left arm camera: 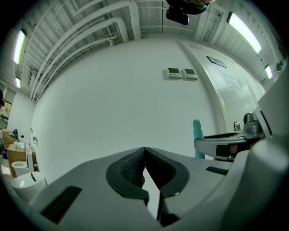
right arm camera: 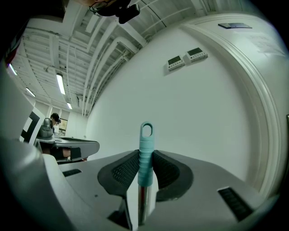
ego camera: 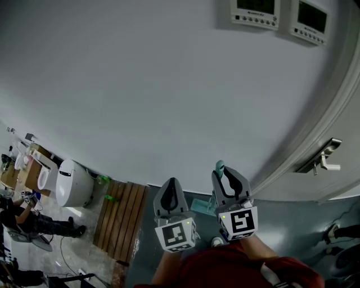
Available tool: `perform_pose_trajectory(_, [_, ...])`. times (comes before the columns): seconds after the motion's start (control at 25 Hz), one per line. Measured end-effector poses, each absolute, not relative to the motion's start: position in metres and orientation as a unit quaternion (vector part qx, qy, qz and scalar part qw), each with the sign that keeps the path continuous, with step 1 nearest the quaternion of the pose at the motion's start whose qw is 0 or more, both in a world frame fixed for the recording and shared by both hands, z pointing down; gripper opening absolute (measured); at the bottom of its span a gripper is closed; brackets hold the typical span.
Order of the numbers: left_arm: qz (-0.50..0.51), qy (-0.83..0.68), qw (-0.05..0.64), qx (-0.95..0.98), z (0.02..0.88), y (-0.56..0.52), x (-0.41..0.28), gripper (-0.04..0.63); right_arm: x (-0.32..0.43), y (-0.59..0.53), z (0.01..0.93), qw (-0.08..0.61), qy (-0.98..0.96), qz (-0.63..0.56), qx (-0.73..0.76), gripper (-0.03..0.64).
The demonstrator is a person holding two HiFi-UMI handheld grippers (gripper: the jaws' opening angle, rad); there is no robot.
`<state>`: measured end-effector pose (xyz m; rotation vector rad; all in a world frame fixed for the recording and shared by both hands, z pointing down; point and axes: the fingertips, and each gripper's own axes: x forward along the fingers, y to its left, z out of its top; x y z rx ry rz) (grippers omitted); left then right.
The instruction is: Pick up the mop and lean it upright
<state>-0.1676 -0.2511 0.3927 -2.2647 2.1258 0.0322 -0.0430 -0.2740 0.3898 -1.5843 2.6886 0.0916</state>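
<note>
The mop's handle [right arm camera: 145,153] stands upright between the pads of my right gripper [right arm camera: 145,170], which is shut on it just below the teal ribbed grip with its hanging loop. In the head view the teal handle tip [ego camera: 219,167] sticks up out of the right gripper [ego camera: 229,183], close to the white wall. A teal piece, seemingly the mop's head [ego camera: 201,206], lies on the floor below. My left gripper [ego camera: 170,195] hangs just left of it. Its jaws [left arm camera: 144,151] meet at the tips with nothing between them. From there the teal handle [left arm camera: 197,137] shows to the right.
A plain white wall [ego camera: 169,84] fills the view ahead, with two control panels [ego camera: 256,11] high on it. A door with a lever handle [ego camera: 325,159] is at the right. A wooden slatted mat [ego camera: 120,220] and a white toilet [ego camera: 73,184] are at the left.
</note>
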Motion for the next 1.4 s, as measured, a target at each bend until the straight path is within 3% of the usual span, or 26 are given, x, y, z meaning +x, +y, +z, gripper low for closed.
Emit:
perform_pose_trajectory(0.72, [0.010, 0.684, 0.014, -0.729, 0.396, -0.249, -0.167, 0.013, -0.032, -0.279, 0.401, -0.002, 0.850, 0.016, -0.526, 0.106])
perform_pose_trajectory(1.4, [0.007, 0.690, 0.012, -0.724, 0.401, -0.254, -0.172, 0.013, -0.045, -0.297, 0.501, -0.070, 0.853, -0.049, -0.515, 0.104])
